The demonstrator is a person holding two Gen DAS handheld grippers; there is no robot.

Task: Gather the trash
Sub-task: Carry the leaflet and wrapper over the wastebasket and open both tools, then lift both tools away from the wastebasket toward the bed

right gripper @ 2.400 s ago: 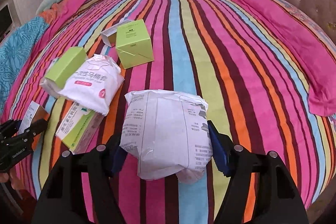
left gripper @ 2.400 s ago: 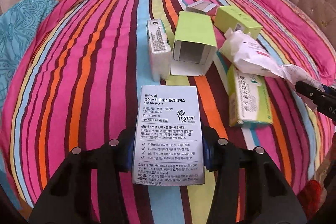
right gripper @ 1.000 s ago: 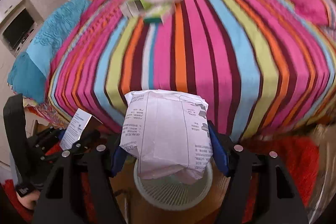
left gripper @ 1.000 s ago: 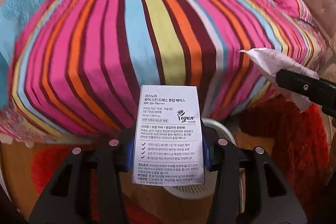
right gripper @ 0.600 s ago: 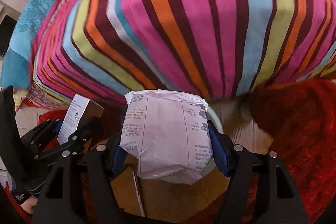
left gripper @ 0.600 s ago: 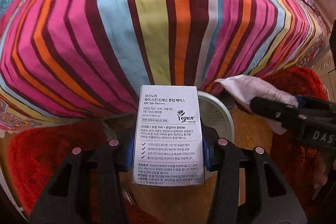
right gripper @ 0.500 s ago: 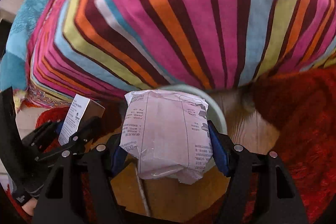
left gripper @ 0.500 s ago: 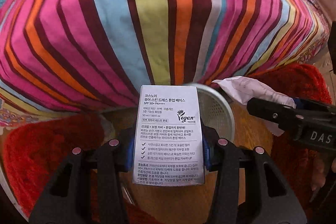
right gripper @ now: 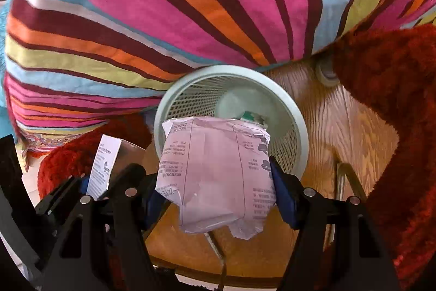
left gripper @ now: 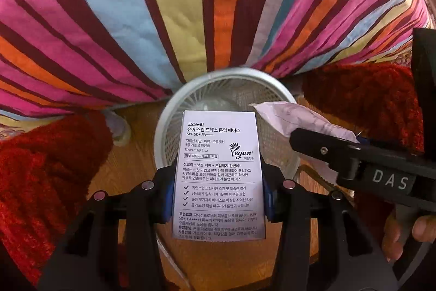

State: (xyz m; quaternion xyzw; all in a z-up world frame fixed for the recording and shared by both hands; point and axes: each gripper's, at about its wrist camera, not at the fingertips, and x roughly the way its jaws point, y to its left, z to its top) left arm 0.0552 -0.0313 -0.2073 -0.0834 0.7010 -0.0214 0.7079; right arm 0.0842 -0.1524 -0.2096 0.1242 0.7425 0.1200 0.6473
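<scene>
Right below both tongs, the mesh bin (left gripper: pixel 163 127) is sitting; left gripper (left gripper: pixel 218 198) is clamping the white carton (left gripper: pixel 219 176), right gripper (right gripper: pixel 218 192) is squeezing the crumpled packet (right gripper: pixel 215 171)

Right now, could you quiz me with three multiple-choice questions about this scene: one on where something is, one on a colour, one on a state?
1. Where is the pale round mesh wastebasket?
A. On the striped bed
B. On the wooden floor beside the bed
C. On the red rug

2. What colour is the shaggy rug?
A. Red
B. Green
C. White

3. What is the left gripper doing?
A. Standing open and empty
B. Shut on a white printed cardboard box
C. Resting inside the basket

Answers: 1 B, wood grain surrounds the basket below the striped bedspread. 2 A, red pile on both sides. 3 B, its pads press the box's sides, as the right gripper clamps a crumpled white paper packet.
</scene>
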